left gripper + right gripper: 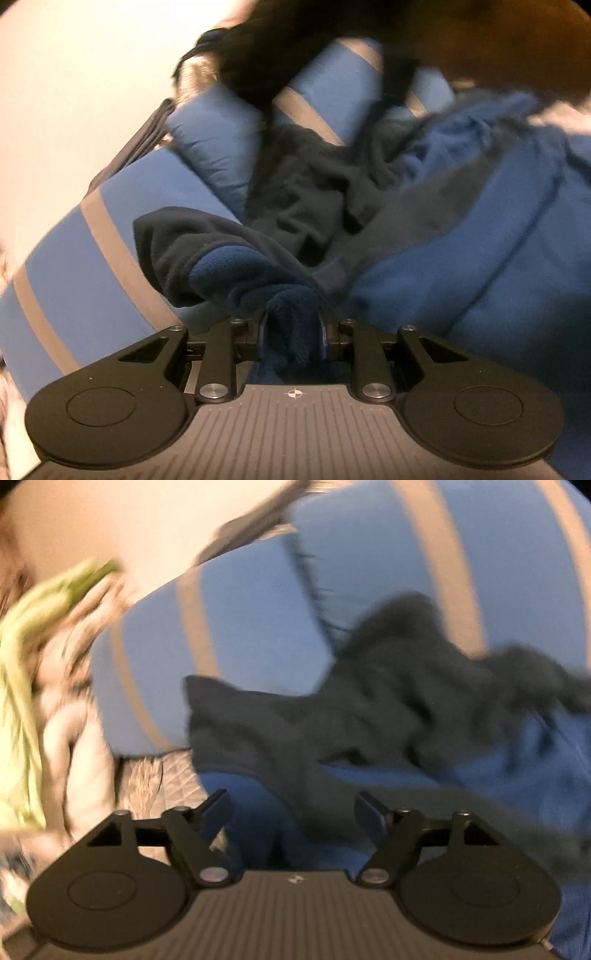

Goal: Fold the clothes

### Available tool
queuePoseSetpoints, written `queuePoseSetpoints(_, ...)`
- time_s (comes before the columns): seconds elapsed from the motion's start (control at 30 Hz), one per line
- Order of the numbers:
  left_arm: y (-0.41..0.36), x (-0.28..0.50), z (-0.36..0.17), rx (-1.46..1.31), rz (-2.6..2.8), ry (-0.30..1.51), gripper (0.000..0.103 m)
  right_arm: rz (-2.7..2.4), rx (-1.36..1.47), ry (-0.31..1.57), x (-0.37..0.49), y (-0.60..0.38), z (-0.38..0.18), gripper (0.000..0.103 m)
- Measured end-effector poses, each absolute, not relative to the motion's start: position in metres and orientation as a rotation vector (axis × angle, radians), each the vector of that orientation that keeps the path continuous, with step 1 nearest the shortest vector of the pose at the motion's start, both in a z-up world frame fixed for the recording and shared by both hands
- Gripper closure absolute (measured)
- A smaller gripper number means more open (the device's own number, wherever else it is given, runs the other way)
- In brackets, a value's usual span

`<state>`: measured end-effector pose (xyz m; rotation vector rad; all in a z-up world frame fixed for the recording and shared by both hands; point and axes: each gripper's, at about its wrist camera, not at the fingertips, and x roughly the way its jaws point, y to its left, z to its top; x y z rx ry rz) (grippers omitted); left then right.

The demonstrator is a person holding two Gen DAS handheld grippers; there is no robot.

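Biggest thing filling both my feeds is the blue bedcover with grey stripes [110, 236], spread under everything and curving away toward a pale wall [74, 92]. On top of it lies the blue fleece garment [461, 258], rumpled, with its dark navy lining [314, 192] turned outward in a crumpled heap at the middle. From the right wrist view I see the same fleece garment [498, 760] on the same striped cover [240, 627], the dark lining bunched above the blue (heavily smeared, so I can't read the folds).

Off to the left of the right wrist view there's a pale quilted blanket [74, 746] with something yellow-green [22, 686] lying against it, too blurred for me to identify.

At the top of the left wrist view a dark, furry-looking shape [258, 62] hangs across the frame; I can't say what it is.

Now the tools. My left gripper [293, 332] has its jaws drawn close together and clamped on a tuft of the blue fleece, with a flap of the navy lining draped just ahead of the fingertips. My right gripper [293, 816] has its jaws spread wide, nothing pinched between them, poised above the blue cloth at the near edge of the garment.
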<state>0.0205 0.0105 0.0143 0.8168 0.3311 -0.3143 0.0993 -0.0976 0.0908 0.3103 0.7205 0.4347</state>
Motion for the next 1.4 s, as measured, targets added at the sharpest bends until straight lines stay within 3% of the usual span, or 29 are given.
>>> queuePoseSetpoints(0.3,0.008,0.014,0.002,0.918,-0.285,0.314,0.079,0.366,0.015,0.725,0.152,0.01,0.092,0.016)
queuePoseSetpoints(0.33,0.009,0.015,0.001,0.928,-0.278,0.312,0.079,0.369,-0.014,0.729,0.157,0.017,0.089,0.023)
queuePoseSetpoints(0.37,0.011,0.014,0.002,0.928,-0.266,0.311,0.079,0.375,-0.041,0.733,0.162,0.023,0.085,0.06)
queuePoseSetpoints(0.4,0.013,0.013,0.003,0.926,-0.253,0.309,0.079,0.372,-0.034,0.739,0.168,0.023,0.083,0.078)
queuePoseSetpoints(0.47,0.026,0.008,0.011,0.842,-0.233,0.333,0.079,0.347,0.102,0.748,0.18,0.004,0.081,0.087)
queuePoseSetpoints(0.57,0.052,0.002,0.022,0.677,-0.208,0.403,0.079,0.372,0.304,0.772,0.193,-0.029,0.073,0.089)
queuePoseSetpoints(0.63,0.07,-0.001,0.028,0.579,-0.192,0.48,0.103,0.363,0.386,0.777,0.196,-0.042,0.068,0.09)
queuePoseSetpoints(0.67,0.078,-0.005,0.031,0.521,-0.197,0.499,0.102,0.349,0.399,0.771,0.197,-0.047,0.068,0.09)
queuePoseSetpoints(0.77,0.087,-0.016,0.042,0.448,-0.23,0.383,0.094,0.339,0.429,0.772,0.199,-0.056,0.069,0.09)
queuePoseSetpoints(0.8,0.085,-0.016,0.045,0.465,-0.229,0.329,0.08,0.339,0.431,0.772,0.198,-0.056,0.069,0.09)
queuePoseSetpoints(0.83,0.083,-0.015,0.049,0.482,-0.229,0.274,0.056,0.34,0.432,0.772,0.198,-0.056,0.069,0.09)
queuePoseSetpoints(0.9,0.08,-0.009,0.055,0.5,-0.238,0.203,0.043,0.341,0.434,0.771,0.198,-0.056,0.069,0.09)
queuePoseSetpoints(1.1,0.083,0.049,0.055,0.404,-0.334,0.299,0.043,0.344,0.44,0.769,0.196,-0.057,0.07,0.09)
queuePoseSetpoints(1.13,0.086,0.053,0.053,0.392,-0.324,0.328,0.053,0.344,0.441,0.768,0.196,-0.057,0.07,0.09)
queuePoseSetpoints(1.2,0.094,0.061,0.05,0.361,-0.295,0.387,0.084,0.345,0.443,0.767,0.196,-0.057,0.07,0.09)
queuePoseSetpoints(1.4,0.122,0.065,0.055,0.207,-0.189,0.474,0.086,0.432,0.549,0.797,0.2,-0.059,0.064,0.09)
